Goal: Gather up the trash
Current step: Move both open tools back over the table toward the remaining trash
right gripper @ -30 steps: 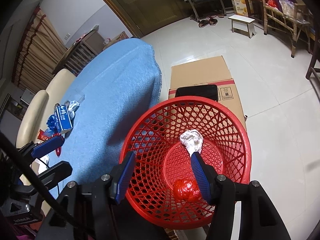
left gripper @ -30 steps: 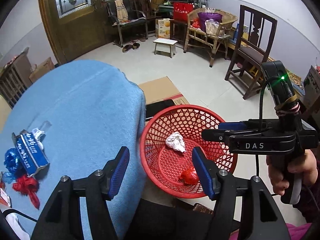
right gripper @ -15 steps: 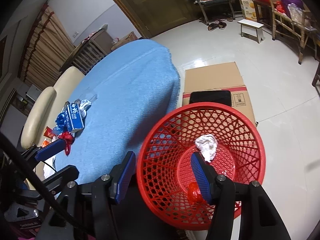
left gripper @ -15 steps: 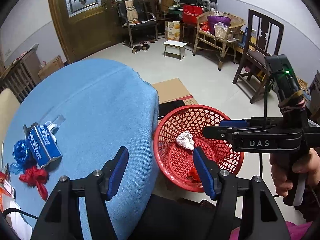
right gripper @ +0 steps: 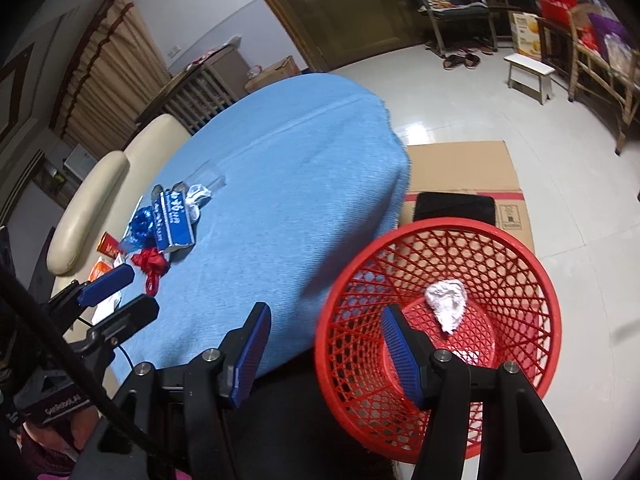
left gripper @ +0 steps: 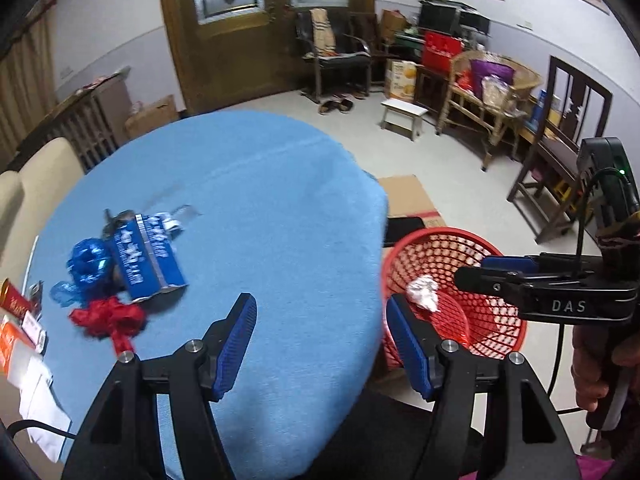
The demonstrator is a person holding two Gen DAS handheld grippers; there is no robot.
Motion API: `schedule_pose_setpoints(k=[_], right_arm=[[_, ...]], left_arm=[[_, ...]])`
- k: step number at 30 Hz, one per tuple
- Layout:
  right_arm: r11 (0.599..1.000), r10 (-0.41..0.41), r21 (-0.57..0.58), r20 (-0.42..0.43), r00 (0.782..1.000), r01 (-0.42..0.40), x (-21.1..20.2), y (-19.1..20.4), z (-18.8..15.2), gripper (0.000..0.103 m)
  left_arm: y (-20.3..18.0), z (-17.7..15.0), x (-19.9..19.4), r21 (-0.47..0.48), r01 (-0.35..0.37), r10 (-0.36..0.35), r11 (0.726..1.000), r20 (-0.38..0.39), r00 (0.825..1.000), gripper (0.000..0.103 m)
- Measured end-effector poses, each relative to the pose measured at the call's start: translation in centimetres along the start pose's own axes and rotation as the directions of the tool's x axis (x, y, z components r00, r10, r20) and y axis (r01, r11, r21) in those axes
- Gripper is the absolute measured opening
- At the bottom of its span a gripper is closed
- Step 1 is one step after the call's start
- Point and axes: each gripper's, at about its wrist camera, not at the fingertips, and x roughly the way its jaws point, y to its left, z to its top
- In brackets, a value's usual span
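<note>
Blue carton (left gripper: 149, 257) lies flat on the blue tablecloth (left gripper: 256, 200), long axis running from the near table edge toward the far side, torn end nearest the camera. Blue foil wad (left gripper: 87, 261) touches its left side; red ribbon (left gripper: 108, 318) lies just in front. Red basket (right gripper: 440, 344) stands on the floor beside the table, right of the carton, holding a foil ball (right gripper: 446, 304). Left gripper (left gripper: 320, 340) tilted down over the table edge, jaws apart, empty. Right gripper (right gripper: 326, 350) likewise apart, empty, straddling the basket rim.

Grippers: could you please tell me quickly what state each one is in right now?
Left gripper: open, holding nothing.
Right gripper: open, holding nothing.
</note>
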Motion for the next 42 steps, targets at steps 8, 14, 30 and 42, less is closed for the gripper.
schedule_pose_setpoints(k=[8,14,30,42], right_arm=[[0.997,0.02,-0.068,-0.008,1.0,-0.02,0.9,3.5,0.5,0.062],[0.993,0.023,-0.116,-0.022,0.999,-0.026,1.6,5.7,0.7,0.062],[0.967,0.05,-0.245,-0.098,0.994,-0.073,6.3,12.7,1.3,0.062],[0.937,0.078,-0.32,-0.188,0.979,-0.136,11.7,18.3,1.4,0.062]], left_arm=[[2.3,-0.7,-0.9,-0.036,-0.055,0.056,0.998,0.023,0.998,0.068],[4.6,-1.5,-1.6,-0.095,-0.085,0.088,0.992,0.036,0.995,0.068],[15.0,-8.2,-1.9,-0.312,-0.293,0.279,0.904,-0.09,0.956,0.069],[20.3,-12.1,-1.0,-0.37,-0.38,0.328,0.848,-0.197,0.924,0.069]])
